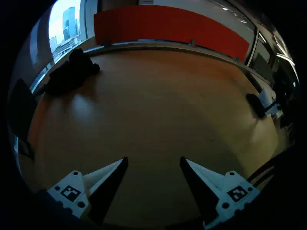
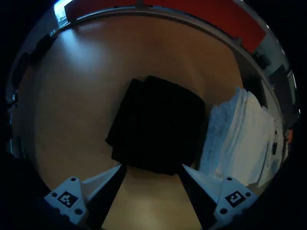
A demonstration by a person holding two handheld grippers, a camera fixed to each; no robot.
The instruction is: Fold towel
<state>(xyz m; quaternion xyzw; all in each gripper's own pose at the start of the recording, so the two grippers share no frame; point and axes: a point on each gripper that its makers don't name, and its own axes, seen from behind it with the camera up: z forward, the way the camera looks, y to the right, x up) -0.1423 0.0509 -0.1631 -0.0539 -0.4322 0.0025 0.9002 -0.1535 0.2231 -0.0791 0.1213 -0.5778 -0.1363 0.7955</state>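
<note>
left tongs [image 1: 153, 161] and right tongs [image 2: 151, 168] are both gaping empty, the right hovering just short of the dark towel [image 2: 157, 124] lying on the desk [image 2: 76, 96], likely soft, light, best pinched at a near corner.

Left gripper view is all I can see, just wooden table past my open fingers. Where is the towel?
Observer: In the right gripper view a black towel lies on the table, just ahead of the right gripper.
Operator: Is that gripper holding it?
Observer: No, its jaws stand open at the towel's near edge, not closed on it.
Operator: Anything else near it?
Observer: A stack of white towels lies right beside it, on its right in that view.
</note>
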